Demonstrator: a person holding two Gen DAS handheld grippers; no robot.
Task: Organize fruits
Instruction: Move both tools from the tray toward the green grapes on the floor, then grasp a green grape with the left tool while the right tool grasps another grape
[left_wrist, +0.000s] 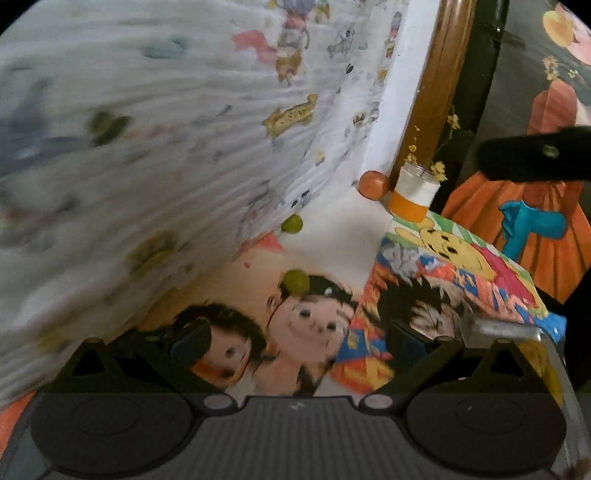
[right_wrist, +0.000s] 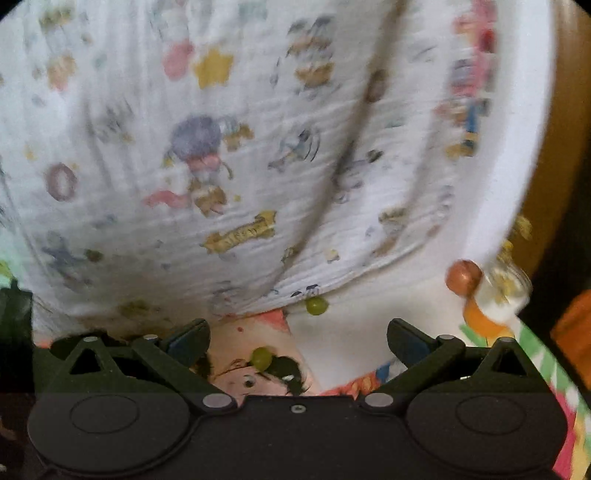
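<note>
Grape (right_wrist: 261, 357) lies just ahead of my wide-spread, empty right tongs (right_wrist: 297, 341); I should centre before pinching gently.

One grape (left_wrist: 294, 282) lies on the sheet (left_wrist: 332, 229), another grape (left_wrist: 292, 223) behind it.

Both sets of tongs are matte black plastic, and the left tongs (left_wrist: 297, 339) show a ribbed grey body panel between two big round discs, with triangular cut-outs in the linkage arms. The right tongs (right_wrist: 297, 339) carry the same build, silver pivot pins glinting at the joints and one small screw set in the centre of the body. The fingertips (right_wrist: 188, 338) wear dark blue pads on both sets.
</note>
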